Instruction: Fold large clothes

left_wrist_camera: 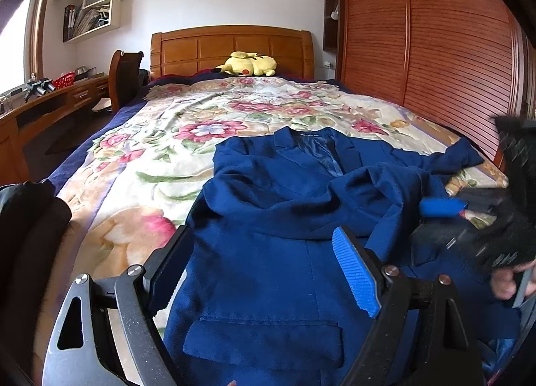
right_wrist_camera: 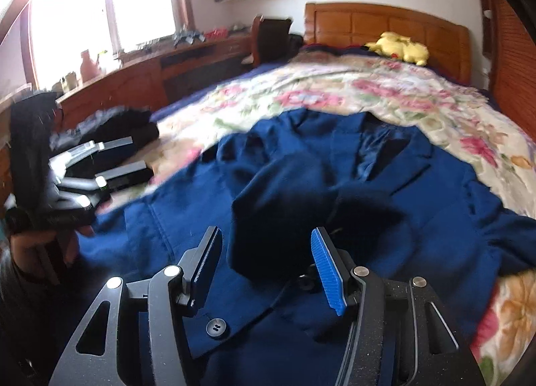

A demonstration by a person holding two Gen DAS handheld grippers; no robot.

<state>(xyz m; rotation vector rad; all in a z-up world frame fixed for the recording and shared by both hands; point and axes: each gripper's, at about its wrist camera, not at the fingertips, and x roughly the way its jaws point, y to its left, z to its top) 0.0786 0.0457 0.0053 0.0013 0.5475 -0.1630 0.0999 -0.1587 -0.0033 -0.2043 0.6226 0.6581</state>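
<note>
A dark blue suit jacket [left_wrist_camera: 278, 228] lies face up on the flowered bedspread, collar toward the headboard. One sleeve is folded across its chest [right_wrist_camera: 301, 191]. My left gripper [left_wrist_camera: 264, 272] is open and empty, just above the jacket's lower front near the pocket flap. My right gripper [right_wrist_camera: 268, 262] is open and empty over the folded sleeve's cuff. In the left wrist view the right gripper [left_wrist_camera: 469, 215] shows blurred at the right edge. In the right wrist view the left gripper [right_wrist_camera: 110, 165] shows at the left, jaws apart.
The flowered bedspread [left_wrist_camera: 160, 151] covers the bed. A yellow plush toy [left_wrist_camera: 249, 64] lies by the wooden headboard. A slatted wooden wardrobe [left_wrist_camera: 435, 34] stands on the right. A desk and chair [left_wrist_camera: 100, 91] stand left. Dark clothes [right_wrist_camera: 120, 124] lie near the bed's left edge.
</note>
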